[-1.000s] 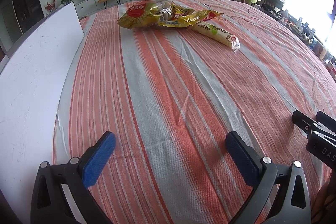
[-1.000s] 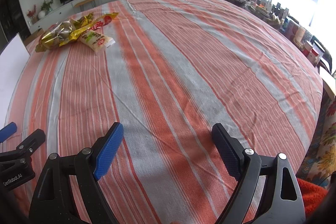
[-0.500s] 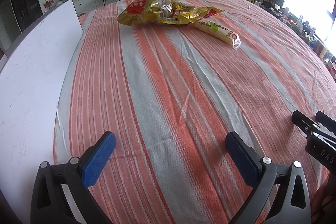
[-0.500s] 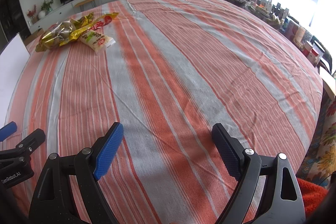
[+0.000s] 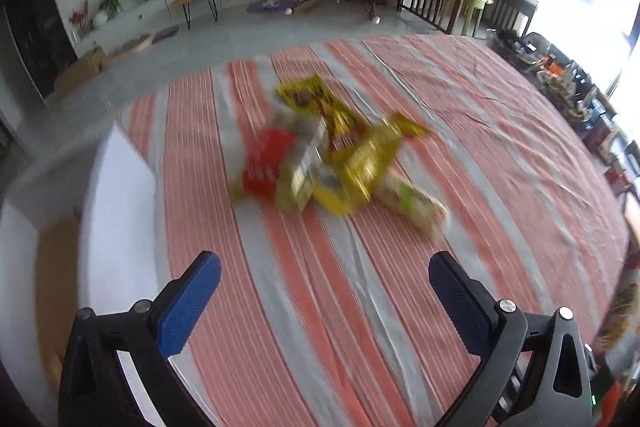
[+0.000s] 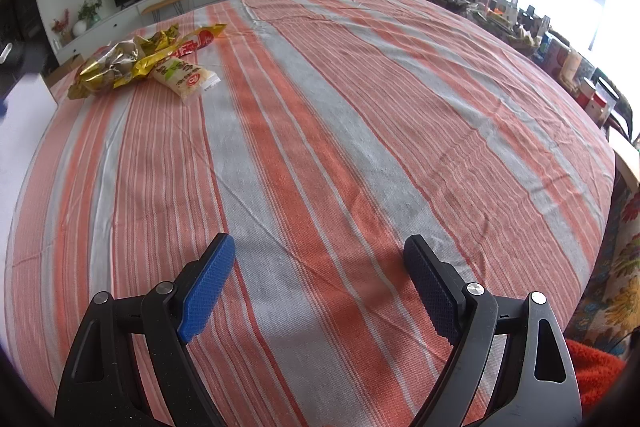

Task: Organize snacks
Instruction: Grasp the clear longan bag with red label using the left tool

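Both tongs, left and right, are held wide apart with nothing gripped, above the striped tabletop. A heap of snack packets, blurred in the left view, is seen ahead of the left tongs, beside a white board.

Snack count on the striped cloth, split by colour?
Gold bag with red label: 1
Yellow packets: 2 (they overlap, and the left wrist view is blurred, so this is a best reading)
White packet with green print: 1
Total: 4
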Available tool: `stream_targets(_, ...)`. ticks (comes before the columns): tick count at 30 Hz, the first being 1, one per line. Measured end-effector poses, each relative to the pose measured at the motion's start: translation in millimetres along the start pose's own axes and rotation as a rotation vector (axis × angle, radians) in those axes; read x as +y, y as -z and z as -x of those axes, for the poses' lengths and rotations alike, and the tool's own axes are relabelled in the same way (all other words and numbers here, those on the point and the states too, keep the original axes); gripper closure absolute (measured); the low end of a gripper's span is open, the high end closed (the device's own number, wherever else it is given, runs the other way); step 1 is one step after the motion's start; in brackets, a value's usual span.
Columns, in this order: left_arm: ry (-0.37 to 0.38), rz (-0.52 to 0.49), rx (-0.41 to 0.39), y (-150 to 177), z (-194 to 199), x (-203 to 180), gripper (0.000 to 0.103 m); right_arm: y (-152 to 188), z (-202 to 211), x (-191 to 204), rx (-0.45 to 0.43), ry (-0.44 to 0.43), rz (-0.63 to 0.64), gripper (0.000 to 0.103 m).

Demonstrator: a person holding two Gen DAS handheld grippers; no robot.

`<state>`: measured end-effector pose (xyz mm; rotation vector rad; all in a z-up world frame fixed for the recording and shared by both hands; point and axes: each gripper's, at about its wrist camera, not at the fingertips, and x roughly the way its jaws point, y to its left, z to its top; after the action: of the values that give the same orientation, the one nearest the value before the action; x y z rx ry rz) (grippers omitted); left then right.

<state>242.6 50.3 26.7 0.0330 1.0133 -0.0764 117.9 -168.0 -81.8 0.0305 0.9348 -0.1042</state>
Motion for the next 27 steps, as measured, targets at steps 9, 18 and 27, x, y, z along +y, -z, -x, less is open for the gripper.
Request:
stream_targets(9,-0.161,-0.082,0.096,-59.4,-112.0,7.4,0.002,-0.2,-0.1,0.8,-0.001,-0.001,0.000,0.013)
stream_targets(18,-0.104,0.064,0.068,-6.2,-89.9,23.5,0.051,-1.9,-1.3,3.3,0.001,-0.002,0.001,0.011)
stream_targets(27,0.004,0.078,0.019,145.0,11.6,-13.4,0.051,-1.6,-1.3,3.6,-0.001,-0.007,0.002,0.011)
